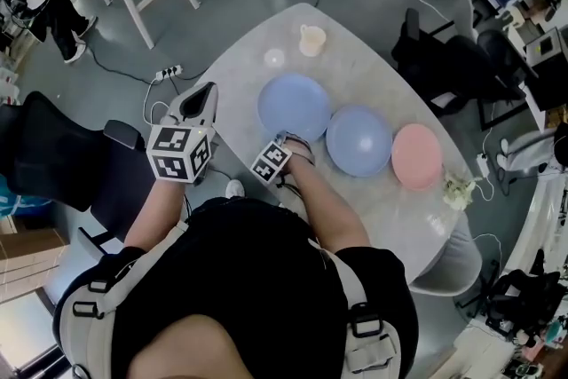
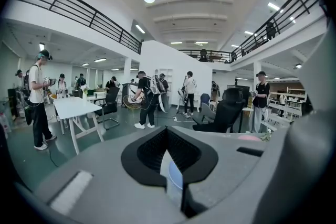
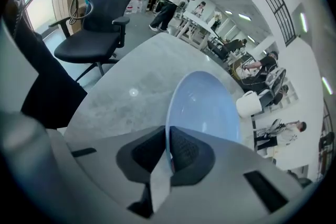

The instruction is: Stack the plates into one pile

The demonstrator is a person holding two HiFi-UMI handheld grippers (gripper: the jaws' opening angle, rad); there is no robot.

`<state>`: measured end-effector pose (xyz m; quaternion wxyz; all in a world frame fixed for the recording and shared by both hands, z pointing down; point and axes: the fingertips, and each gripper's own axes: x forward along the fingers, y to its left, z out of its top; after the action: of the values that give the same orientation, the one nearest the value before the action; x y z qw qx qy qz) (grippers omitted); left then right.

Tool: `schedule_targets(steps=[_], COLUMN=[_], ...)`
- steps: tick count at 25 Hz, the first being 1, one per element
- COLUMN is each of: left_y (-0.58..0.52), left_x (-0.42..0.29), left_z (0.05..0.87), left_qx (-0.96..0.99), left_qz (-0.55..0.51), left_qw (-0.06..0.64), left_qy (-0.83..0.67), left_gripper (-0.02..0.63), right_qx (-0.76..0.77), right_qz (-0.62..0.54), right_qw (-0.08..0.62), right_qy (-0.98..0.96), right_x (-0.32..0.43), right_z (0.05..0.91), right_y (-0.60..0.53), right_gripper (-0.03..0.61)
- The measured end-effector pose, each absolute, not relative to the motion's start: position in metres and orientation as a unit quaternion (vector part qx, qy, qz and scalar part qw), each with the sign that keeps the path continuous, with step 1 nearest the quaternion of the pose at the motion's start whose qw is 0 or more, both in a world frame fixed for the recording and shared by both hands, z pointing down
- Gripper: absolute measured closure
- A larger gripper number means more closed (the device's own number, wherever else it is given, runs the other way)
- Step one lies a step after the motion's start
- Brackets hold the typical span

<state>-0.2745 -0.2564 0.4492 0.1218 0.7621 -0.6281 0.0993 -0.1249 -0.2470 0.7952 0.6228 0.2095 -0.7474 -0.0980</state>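
Observation:
Three plates lie in a row on the pale round table: a large blue plate, a smaller blue plate to its right, and a pink plate at the far right. My right gripper is at the near rim of the large blue plate. In the right gripper view the plate has its rim pinched between the pads, with the right gripper shut on it. My left gripper hovers at the table's left edge. The left gripper holds nothing and its tips meet.
A white mug and a small clear dish stand at the table's far side. A crumpled white thing lies at the right edge. Black office chairs ring the table, and people stand farther off.

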Motion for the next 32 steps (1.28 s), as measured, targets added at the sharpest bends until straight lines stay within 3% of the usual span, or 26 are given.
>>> schedule_targets(steps=[20,32], left_y=[-0.262,-0.274], left_x=[-0.263,-0.229], left_z=[0.448,0.445], left_qx=[0.779,0.813], left_qz=[0.09,0.087], left_qw=[0.12,0.122], left_qy=[-0.609,-0.562], left_gripper=[0.611,0.61], right_qx=[0.306,0.403], right_qz=[-0.189,-0.212], right_qw=[0.568,0.576], right_qy=[-0.74,-0.679], right_x=[-0.13,-0.06], right_z=[0.698,0.638], right_y=[-0.289,-0.311], right_gripper=[0.557,0.557])
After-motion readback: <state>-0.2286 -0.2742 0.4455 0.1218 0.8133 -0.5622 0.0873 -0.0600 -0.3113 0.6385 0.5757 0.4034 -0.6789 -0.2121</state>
